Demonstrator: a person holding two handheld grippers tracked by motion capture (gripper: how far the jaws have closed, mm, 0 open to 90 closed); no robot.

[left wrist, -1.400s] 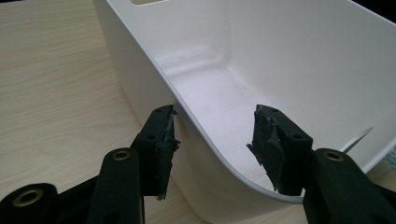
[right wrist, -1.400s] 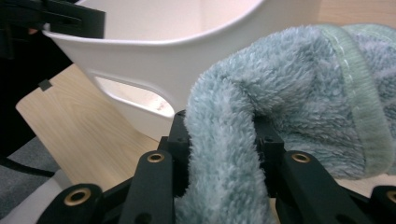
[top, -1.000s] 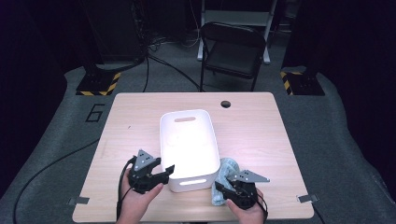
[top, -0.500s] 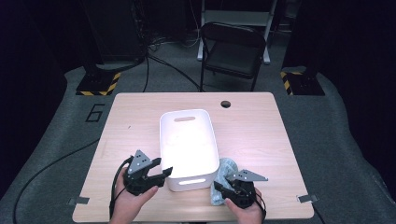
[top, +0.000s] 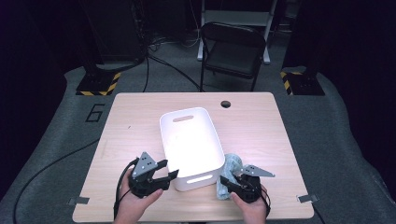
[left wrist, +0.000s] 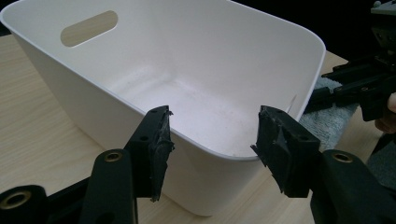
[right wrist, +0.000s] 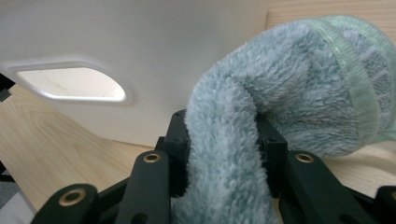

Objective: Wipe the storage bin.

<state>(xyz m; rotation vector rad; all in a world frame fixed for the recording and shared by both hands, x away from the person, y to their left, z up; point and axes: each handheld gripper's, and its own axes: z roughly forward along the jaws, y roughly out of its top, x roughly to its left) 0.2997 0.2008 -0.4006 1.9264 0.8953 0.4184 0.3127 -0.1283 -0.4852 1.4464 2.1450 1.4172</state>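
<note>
Your right gripper (top: 233, 183) is clamped on the towel (top: 232, 167): in the right gripper view a thick fold of the pale blue-green towel (right wrist: 261, 121) is pinched between both jaws, and the rest bulges up and to the right beyond them. From above, the towel lies on the table (top: 135, 121) at the bin's (top: 189, 140) near right corner, touching its wall, with your gripper just behind it at the table's near edge.

Your left gripper (top: 166, 176) sits at the bin's near left corner, jaws apart and holding nothing. In the left gripper view the bin's (left wrist: 201, 70) rim runs across between the two jaws, neither pad pressing on it. Those jaws have just been closing a little. Your right gripper (left wrist: 359, 86) and a bit of towel (left wrist: 329, 119) show past the bin's far corner there.
</note>
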